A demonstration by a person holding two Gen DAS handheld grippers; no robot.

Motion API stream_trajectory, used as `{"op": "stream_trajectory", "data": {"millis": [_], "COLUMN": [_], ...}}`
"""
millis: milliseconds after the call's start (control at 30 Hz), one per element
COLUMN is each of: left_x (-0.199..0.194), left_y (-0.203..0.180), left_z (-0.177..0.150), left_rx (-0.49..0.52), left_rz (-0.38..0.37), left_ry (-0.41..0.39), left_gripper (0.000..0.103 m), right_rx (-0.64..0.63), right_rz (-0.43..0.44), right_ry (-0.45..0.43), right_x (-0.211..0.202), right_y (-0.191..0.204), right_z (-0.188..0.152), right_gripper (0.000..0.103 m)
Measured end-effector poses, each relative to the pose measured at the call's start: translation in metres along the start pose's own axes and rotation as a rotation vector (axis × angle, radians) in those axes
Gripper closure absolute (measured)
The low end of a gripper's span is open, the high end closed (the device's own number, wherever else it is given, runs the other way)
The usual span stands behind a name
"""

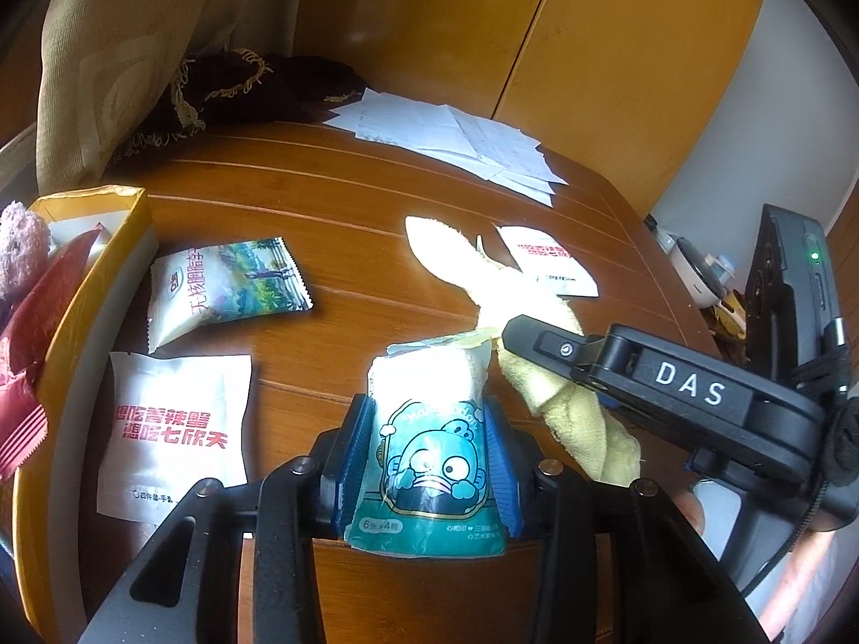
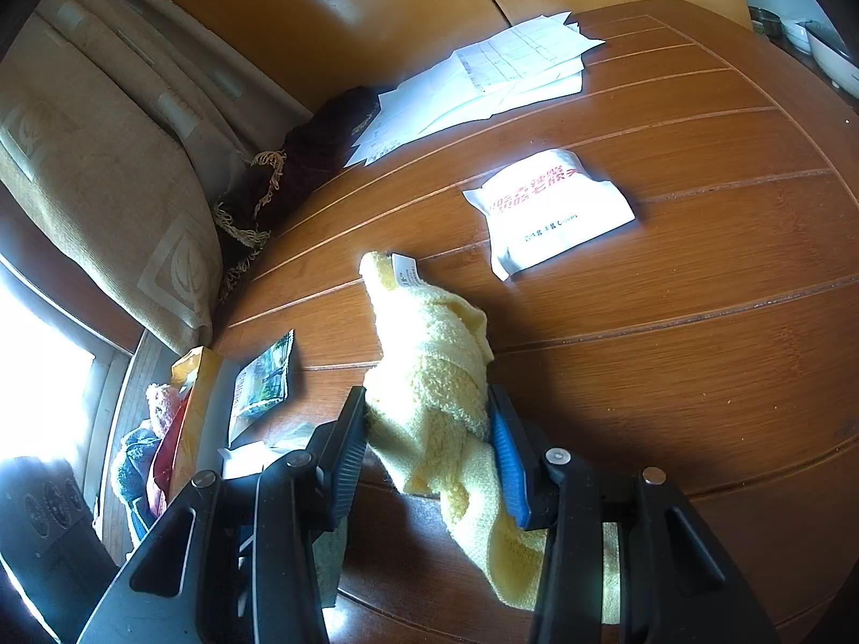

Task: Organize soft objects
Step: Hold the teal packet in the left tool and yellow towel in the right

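A teal tissue pack (image 1: 429, 461) with a cartoon face stands upright between the blue pads of my left gripper (image 1: 429, 413), which is shut on it just above the wooden table (image 1: 349, 204). A yellow towel (image 2: 429, 333) lies twisted on the table, and my right gripper (image 2: 427, 402) is shut on its middle. In the left wrist view the towel (image 1: 515, 290) reaches away to the right of the tissue pack. The black body of the right gripper crosses in front of it.
A yellow box (image 1: 96, 279) at the left holds a pink plush (image 1: 21, 247) and red packets. On the table lie a white packet (image 1: 177, 429), a landscape-print snack packet (image 1: 231, 284), another white packet (image 2: 547, 209) and papers (image 1: 445, 134). A dark fringed cloth (image 1: 241, 86) lies at the back.
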State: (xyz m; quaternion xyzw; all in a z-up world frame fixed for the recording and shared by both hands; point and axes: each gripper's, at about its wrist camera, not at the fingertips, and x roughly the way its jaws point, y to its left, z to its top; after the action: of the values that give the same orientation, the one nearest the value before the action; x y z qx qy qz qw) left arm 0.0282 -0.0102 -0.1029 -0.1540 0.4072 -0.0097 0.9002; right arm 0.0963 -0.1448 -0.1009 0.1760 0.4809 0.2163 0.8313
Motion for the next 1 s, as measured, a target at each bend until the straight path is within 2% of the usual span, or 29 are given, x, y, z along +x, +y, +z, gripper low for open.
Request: {"op": "stream_trajectory", "data": {"millis": [1000], "left_x": [-0.0054], "left_y": [-0.0014], "left_z": [0.0021], "left_rx": [0.001], "left_rz": [-0.007], "left_ry": [0.002], "left_gripper": [0.061], "right_rx": [0.000], "right_rz": [-0.002], "right_ry": [-0.001], "right_x": [0.0002], "right_y": [0.0002], "right_z": [-0.0001], "right_gripper": [0.060]}}
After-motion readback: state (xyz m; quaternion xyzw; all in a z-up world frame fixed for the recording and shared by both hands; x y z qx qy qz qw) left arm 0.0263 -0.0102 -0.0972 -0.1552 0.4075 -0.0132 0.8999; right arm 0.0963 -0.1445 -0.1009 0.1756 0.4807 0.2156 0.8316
